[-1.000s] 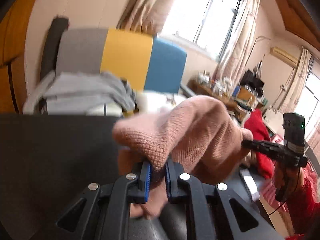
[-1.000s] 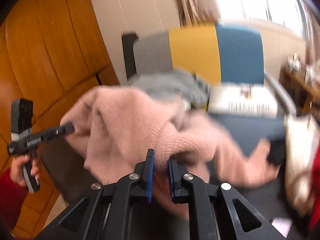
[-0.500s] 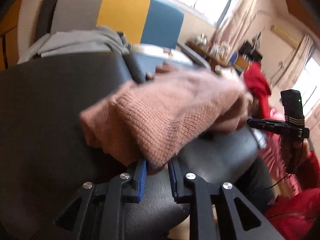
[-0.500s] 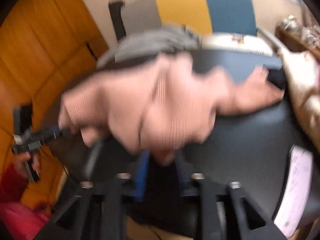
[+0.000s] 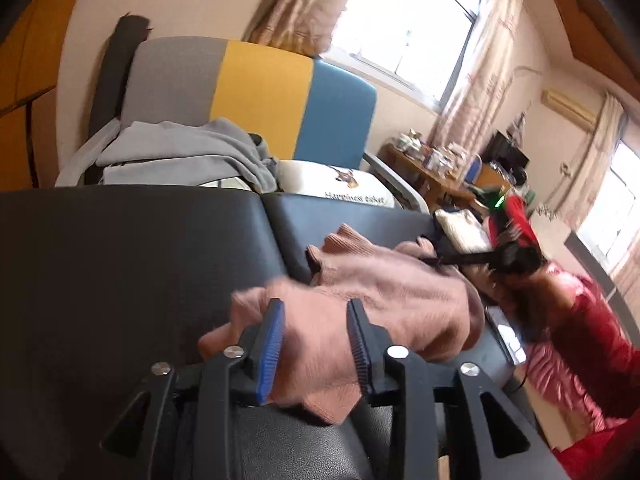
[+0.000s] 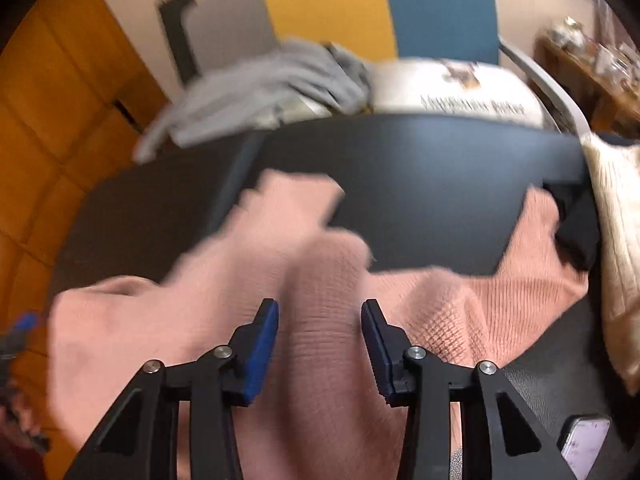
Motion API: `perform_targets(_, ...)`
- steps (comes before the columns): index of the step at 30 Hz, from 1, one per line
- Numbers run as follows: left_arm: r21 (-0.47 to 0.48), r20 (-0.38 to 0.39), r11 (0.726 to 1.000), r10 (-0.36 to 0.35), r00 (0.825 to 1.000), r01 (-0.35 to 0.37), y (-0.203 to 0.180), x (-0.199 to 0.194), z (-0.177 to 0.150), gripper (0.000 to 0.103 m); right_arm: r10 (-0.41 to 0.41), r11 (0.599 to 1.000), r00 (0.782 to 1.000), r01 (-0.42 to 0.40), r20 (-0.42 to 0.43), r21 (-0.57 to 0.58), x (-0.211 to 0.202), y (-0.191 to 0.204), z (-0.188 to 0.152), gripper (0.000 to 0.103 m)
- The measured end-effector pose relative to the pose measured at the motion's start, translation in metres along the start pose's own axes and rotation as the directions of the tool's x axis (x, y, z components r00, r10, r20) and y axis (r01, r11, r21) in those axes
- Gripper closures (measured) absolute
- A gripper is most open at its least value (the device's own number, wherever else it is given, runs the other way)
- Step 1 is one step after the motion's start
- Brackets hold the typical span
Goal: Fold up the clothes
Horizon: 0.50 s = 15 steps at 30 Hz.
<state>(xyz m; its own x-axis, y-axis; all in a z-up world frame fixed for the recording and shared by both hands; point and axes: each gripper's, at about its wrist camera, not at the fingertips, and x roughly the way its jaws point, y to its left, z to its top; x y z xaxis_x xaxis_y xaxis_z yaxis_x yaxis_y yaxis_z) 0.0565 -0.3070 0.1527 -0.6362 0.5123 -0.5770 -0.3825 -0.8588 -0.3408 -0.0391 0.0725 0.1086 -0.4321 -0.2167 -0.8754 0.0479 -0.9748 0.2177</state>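
A pink knitted sweater [image 5: 400,292] lies crumpled on the black padded table [image 5: 120,260]. In the left wrist view my left gripper [image 5: 316,312] is low over its near edge. Its jaws are opening, and a loose fold lies between the blue pads without being pressed. My right gripper [image 5: 436,258] shows at the sweater's far side, held by a hand in a red sleeve. In the right wrist view the right gripper [image 6: 320,312] hovers over the sweater [image 6: 240,300]. Its jaws stand apart and are closing, with a ridge of cloth between them.
A grey garment [image 5: 180,152] and a white printed pillow [image 5: 340,188] lie beyond the table, before a grey, yellow and blue chair back [image 5: 260,88]. A cream knit [image 6: 616,220] sits at the table's right edge. A phone [image 6: 584,440] lies at the near right.
Both grippers came down and brought the lifted sweater onto the table. Both sets of jaws, shut on the cloth a second ago, now stand apart.
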Motion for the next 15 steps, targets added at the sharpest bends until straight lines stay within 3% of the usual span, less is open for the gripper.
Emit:
perform_targets(2,-0.018,-0.015,1.000,-0.008,1.000,0.007,0.003,0.003,0.000,0.051,0.015,1.000,1.000,-0.015,-0.015,0.018,0.017,-0.005,-0.015,0.067)
perform_targets(4,-0.034,-0.042,0.999,-0.024,0.999,0.023,0.005,0.009,-0.002,0.047,0.065,0.997,0.997,-0.066,0.028,0.044,0.012,-0.010,-0.032,0.084)
perform_targets(6,-0.023,-0.085,0.999,-0.036,0.996,0.035,0.003,0.025,-0.004,0.046,0.088,0.994,0.994,-0.092,0.067,0.063,0.004,-0.014,-0.045,0.089)
perform_targets(9,0.026,-0.138,0.999,-0.029,0.990,0.033,-0.006,0.054,-0.005,0.046,0.097,0.994,0.984,-0.104,0.152,0.042,-0.020,-0.012,-0.065,0.090)
perform_targets(12,0.104,-0.153,0.995,0.014,0.988,0.002,-0.016,0.080,-0.006,0.046,0.061,0.998,0.971,-0.054,0.232,-0.035,-0.041,-0.002,-0.086,0.090)
perform_targets(15,0.111,-0.192,0.994,0.044,0.980,-0.023,-0.015,0.102,-0.010,0.046,0.057,0.995,0.950,-0.030,0.306,-0.092,-0.060,0.008,-0.108,0.091)
